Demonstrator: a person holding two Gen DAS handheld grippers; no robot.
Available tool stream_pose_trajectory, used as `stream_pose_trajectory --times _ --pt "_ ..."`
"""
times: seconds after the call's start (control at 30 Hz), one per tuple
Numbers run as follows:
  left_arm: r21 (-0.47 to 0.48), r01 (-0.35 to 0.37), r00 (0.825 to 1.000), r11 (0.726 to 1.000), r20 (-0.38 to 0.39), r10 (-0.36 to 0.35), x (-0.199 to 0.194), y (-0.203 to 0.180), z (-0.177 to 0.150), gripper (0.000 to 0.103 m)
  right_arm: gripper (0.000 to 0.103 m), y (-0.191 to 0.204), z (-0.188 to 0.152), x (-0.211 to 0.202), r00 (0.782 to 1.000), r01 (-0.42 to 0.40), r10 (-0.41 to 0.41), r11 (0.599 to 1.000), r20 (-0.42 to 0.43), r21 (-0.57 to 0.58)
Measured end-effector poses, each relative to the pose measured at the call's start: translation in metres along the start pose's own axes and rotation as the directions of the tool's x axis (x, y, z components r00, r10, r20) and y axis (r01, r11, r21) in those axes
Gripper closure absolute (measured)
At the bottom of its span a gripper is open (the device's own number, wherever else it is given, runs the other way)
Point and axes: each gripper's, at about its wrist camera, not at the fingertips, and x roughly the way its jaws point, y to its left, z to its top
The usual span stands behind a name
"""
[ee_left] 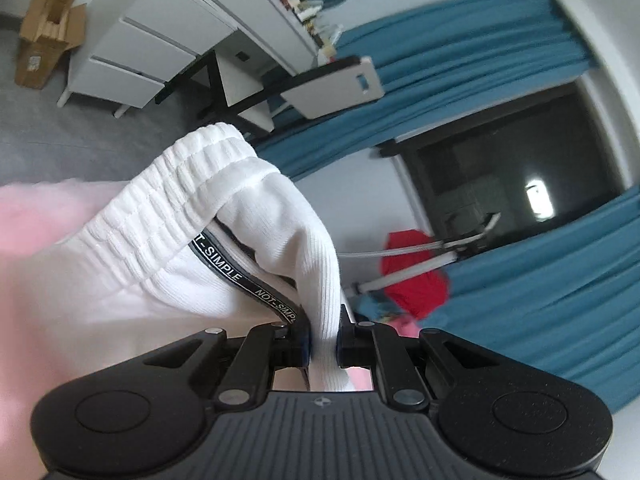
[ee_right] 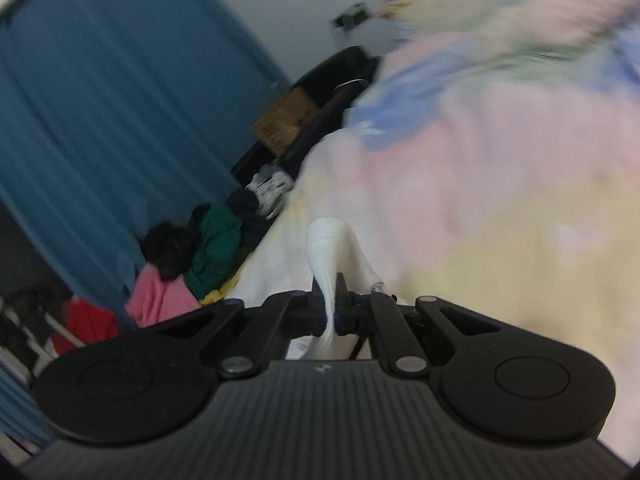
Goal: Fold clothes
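Fabric is being pinched between the two black fingers of the left gripper (ee_left: 323,346) in the left wrist view: a fold of a white ribbed garment with an elastic waistband (ee_left: 208,216) is being clamped there, and a black drawstring printed with white letters (ee_left: 244,280) is being trapped alongside it. The garment is being held up over a pale pink surface (ee_left: 36,232). Behind it, a white chest of drawers (ee_left: 132,44), an open brown cardboard box (ee_left: 46,36) on a grey floor (ee_left: 48,128), teal curtains (ee_left: 460,68) and a dark window (ee_left: 500,172) are being shown, with a red cloth (ee_left: 416,268) hanging on a white rack.

In the right wrist view, much of it blurred, another white ribbed fold (ee_right: 328,264) is being squeezed by the right gripper (ee_right: 331,314), whose jaws are closed on it. A pastel bedspread of pink, yellow and blue patches (ee_right: 500,168) is being spread beneath. A heap of green, black and pink clothes (ee_right: 192,264) is being kept beside a teal curtain (ee_right: 112,100).
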Motion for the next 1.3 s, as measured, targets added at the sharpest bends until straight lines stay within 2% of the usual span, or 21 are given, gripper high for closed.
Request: stream_pose_trajectory --times 0.07,0.17,0.27,0.37,0.43,0.47,0.5,0.53,0.57,0.6,0.63,0.73,0.8,0.87,1.03,1.13,1.23,1.3 --pt "0.055 -0.072 0.997 0.996 -0.011 0.073 0.052 -0.008 0.003 0.092 0.097 0.027 -0.008 0.040 1.000 -0.023 0.023 0.999 -0.006 -0.046" --pt "0.086 -0.167 0.985 0.982 -0.030 0.170 0.118 -0.001 0.006 0.091 0.097 0.059 -0.030 0.093 0.999 -0.022 0.016 0.988 -0.041 -0.152" --pt "0.120 -0.228 0.971 0.966 -0.041 0.234 0.159 0.009 0.001 0.091 0.097 0.076 -0.053 0.138 0.997 -0.017 -0.002 0.973 -0.082 -0.230" --pt "0.170 -0.248 0.964 0.954 -0.050 0.260 0.176 0.015 -0.005 0.089 0.094 0.079 -0.069 0.164 0.993 -0.009 -0.023 0.962 -0.114 -0.272" --pt "0.190 -0.234 0.967 0.953 -0.060 0.250 0.174 0.016 -0.004 0.087 0.093 0.075 -0.074 0.170 0.992 -0.024 -0.012 0.963 -0.129 -0.269" --pt "0.195 -0.224 0.968 0.955 -0.066 0.241 0.171 0.017 -0.003 0.087 0.089 0.071 -0.074 0.170 0.991 -0.038 0.003 0.965 -0.136 -0.258" --pt "0.201 -0.211 0.971 0.957 -0.073 0.229 0.168 0.017 -0.002 0.085 0.080 0.067 -0.071 0.167 0.989 -0.059 0.023 0.968 -0.149 -0.244" --pt "0.211 -0.193 0.974 0.958 -0.078 0.214 0.163 0.017 -0.002 0.078 0.074 0.066 -0.068 0.163 0.986 -0.080 0.043 0.970 -0.161 -0.230" --pt "0.224 -0.185 0.975 0.957 -0.077 0.206 0.157 0.016 -0.001 0.072 0.061 0.064 -0.065 0.156 0.986 -0.095 0.060 0.971 -0.158 -0.221" --pt "0.238 -0.177 0.977 0.955 -0.074 0.200 0.150 0.014 0.000 0.058 0.050 0.062 -0.062 0.148 0.985 -0.110 0.078 0.971 -0.153 -0.212" --pt "0.250 -0.167 0.980 0.954 -0.066 0.189 0.142 0.014 0.002 0.051 0.047 0.059 -0.059 0.136 0.985 -0.126 0.098 0.970 -0.139 -0.208" --pt "0.265 -0.110 0.990 0.958 -0.056 0.129 0.107 0.010 -0.002 0.043 0.046 0.047 -0.053 0.095 0.988 -0.140 0.124 0.974 -0.097 -0.181" --pt "0.216 -0.107 0.988 0.970 -0.083 0.128 0.089 0.022 -0.009 0.038 0.046 0.030 -0.049 0.069 0.988 -0.140 0.130 0.982 -0.078 -0.128" --pt "0.167 -0.106 0.986 0.980 -0.111 0.126 0.071 0.033 -0.016 0.027 0.043 0.006 -0.049 0.044 0.988 -0.130 0.127 0.991 -0.083 -0.024" --pt "0.043 -0.108 0.977 0.993 -0.179 0.114 0.027 0.062 -0.032 0.024 0.043 -0.044 -0.063 -0.005 0.982 -0.107 0.130 0.981 -0.136 0.161" --pt "-0.031 -0.112 0.970 0.993 -0.219 0.102 0.000 0.079 -0.042 0.021 0.043 -0.056 -0.079 -0.015 0.960 -0.135 0.177 0.972 -0.219 0.195" --pt "-0.076 -0.134 0.962 0.988 -0.249 0.111 0.000 0.097 -0.046 0.021 0.043 -0.055 -0.098 -0.005 0.912 -0.125 0.190 0.973 -0.363 0.193" --pt "-0.126 -0.139 0.963 0.982 -0.247 0.105 0.009 0.111 -0.047 0.022 0.044 -0.055 -0.109 0.005 0.881 -0.134 0.222 0.964 -0.419 0.229"
